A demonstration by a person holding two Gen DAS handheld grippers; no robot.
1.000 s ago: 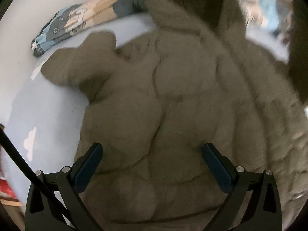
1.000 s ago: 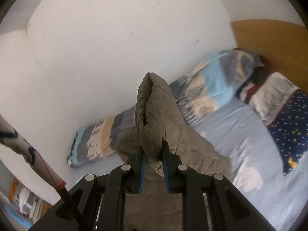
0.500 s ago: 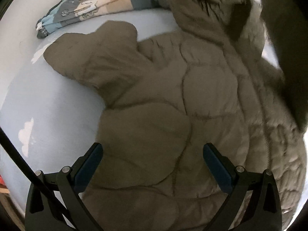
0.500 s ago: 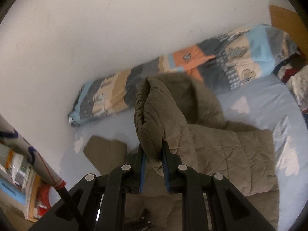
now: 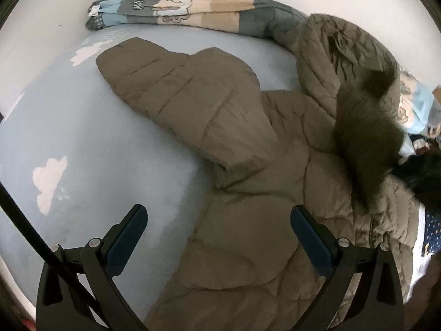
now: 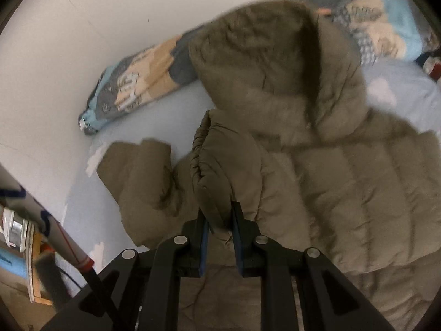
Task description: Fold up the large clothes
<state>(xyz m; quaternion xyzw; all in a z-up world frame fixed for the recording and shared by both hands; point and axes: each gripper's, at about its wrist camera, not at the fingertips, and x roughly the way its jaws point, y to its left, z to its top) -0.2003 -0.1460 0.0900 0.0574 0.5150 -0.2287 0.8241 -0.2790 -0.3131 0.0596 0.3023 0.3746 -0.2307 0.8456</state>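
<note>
- My right hand-held gripper (image 6: 219,218) is closed on the elastic cuff (image 6: 201,162) of one sleeve of the puffer jacket (image 6: 344,182); the blue pads pinch the padded cloth just under the gathered hem.
- My left hand-held gripper (image 5: 219,234) is open wide and holds nothing; it hangs over the jacket's lower body, and the left finger is above the bare sheet.
- The jacket lies spread on the bed (image 5: 82,138), on a light blue sheet with white clouds. Its body fills the near side, the free sleeve (image 5: 176,88) points out toward the wall, and the hood (image 6: 261,49) is at the far end.
- I judge the jacket to be soft, thick and springy. The filling probably pushes back, so a fold may open again if it is not pressed flat.
- It looks bulky more than heavy, and the smooth shell may slide between the pads.
- The good places to take it are, I think, the cuffs, the hem and the seam lines, where the cloth is thinner and the pads can bite.
- Behind the hood, a rolled patterned blanket (image 5: 193,8) lies along the white wall, touching the hood.
</note>
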